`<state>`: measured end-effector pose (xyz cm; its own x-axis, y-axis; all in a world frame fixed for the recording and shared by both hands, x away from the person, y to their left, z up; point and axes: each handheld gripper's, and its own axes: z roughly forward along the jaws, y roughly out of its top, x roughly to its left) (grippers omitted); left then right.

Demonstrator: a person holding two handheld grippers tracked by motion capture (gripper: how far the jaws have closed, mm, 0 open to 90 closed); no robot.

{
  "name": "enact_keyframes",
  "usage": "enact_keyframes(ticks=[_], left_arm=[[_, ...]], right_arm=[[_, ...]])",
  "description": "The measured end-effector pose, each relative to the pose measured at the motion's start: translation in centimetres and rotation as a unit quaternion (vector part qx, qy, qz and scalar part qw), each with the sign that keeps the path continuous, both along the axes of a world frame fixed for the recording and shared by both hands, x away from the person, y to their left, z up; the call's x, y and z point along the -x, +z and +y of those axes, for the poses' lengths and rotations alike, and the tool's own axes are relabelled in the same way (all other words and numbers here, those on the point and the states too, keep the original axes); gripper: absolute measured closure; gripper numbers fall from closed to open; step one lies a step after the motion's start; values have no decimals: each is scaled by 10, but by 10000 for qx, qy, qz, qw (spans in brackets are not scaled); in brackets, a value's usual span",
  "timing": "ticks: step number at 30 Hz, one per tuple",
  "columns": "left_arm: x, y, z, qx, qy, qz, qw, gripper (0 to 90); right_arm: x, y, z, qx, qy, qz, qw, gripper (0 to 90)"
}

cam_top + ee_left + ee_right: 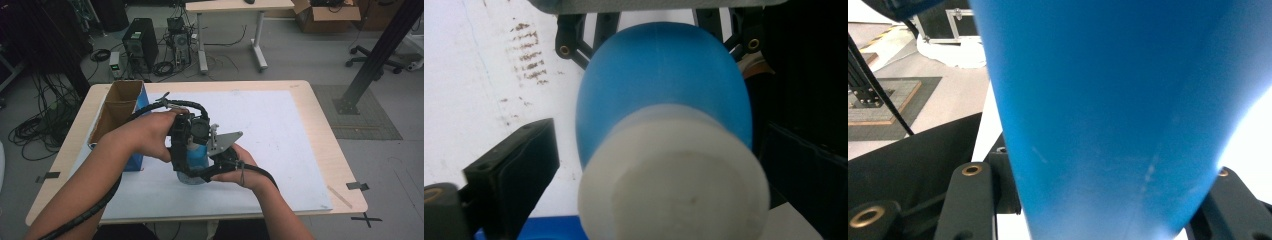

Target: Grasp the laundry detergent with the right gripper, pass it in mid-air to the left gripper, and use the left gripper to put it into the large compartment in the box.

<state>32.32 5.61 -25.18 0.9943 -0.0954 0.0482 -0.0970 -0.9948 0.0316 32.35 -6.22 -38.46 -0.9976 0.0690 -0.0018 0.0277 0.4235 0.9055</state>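
1. A blue bottle (196,159) with a white cap (674,185) stands near the middle of the bench (320,125), on a white sheet (280,125), between the two grippers.
2. The left hand (150,135) reaches in from the lower left, forearm angled up and to the right, and holds the left gripper (187,145) pointing steeply down over the bottle.
3. In the left gripper view the white cap sits between the black jaws. The jaw at left stands clear of the cap with white sheet showing between them; the jaw at right lies close beside the bottle, and contact there cannot be confirmed. The gripper is parted around the cap.
4. The right hand (240,167) comes in from the lower right, fingers curled round the right gripper (210,167), which is low and level with the bottle body.
5. In the right gripper view the blue body sits between the jaws, both hard against its sides; the right gripper appears clamped on the bottle.
6. An open cardboard box (117,107) with blue sides sits at the bench's left, just beside the left forearm.
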Motion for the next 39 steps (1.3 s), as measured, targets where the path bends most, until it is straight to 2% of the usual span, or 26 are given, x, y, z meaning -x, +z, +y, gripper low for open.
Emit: enact_keyframes(ticks=[9,18,24,39], left_arm=[[0,0,0,19,3,-90,10000,93],[1,2,-3,6,14,-120,9999,143],[2,4,-6,-47,33,-60,10000,184],[2,2,-5,-109,98,-74,9999,266]], right_arm=[[1,2,-1,-74,-33,62,9999,450],[1,5,-1,-83,-29,-16,10000,451],[2,5,-1,-74,-37,-5,10000,450],[2,6,0,-38,-25,-59,10000,450]])
